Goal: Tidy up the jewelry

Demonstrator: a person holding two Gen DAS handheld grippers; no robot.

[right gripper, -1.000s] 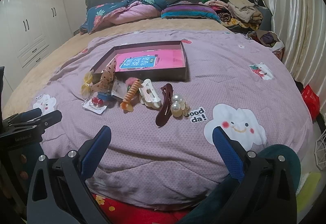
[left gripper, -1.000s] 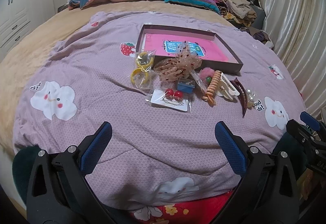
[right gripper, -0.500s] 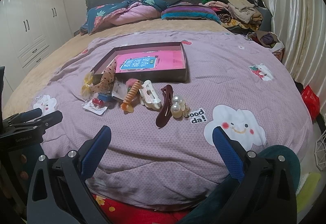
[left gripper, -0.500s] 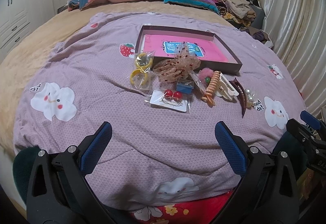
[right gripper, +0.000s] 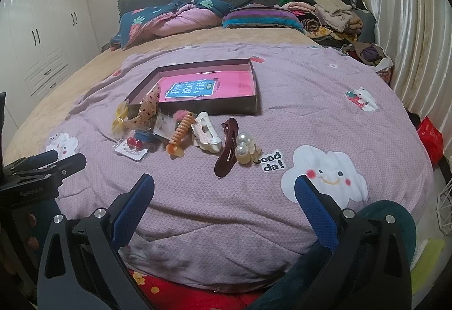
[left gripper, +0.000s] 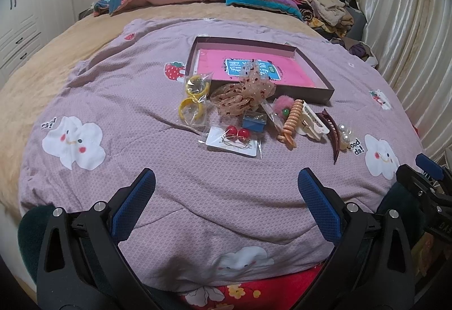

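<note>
nothing moved; both grippers' jaws gape wide, empty.

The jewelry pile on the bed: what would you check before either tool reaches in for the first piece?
1. Left gripper open and empty: ok.
2. Right gripper open and empty: ok.
3. Tray has room: ok, only a pink card lies in it.
4. Nothing between the fingers and the pile: ok, only bare quilt.
5. Pieces lie apart for a clean pick: not ok; the dark clip touches the pearl clip, and the dotted bow leans on the tray's rim.
6. Earrings fixed to their card: cannot tell.
</note>
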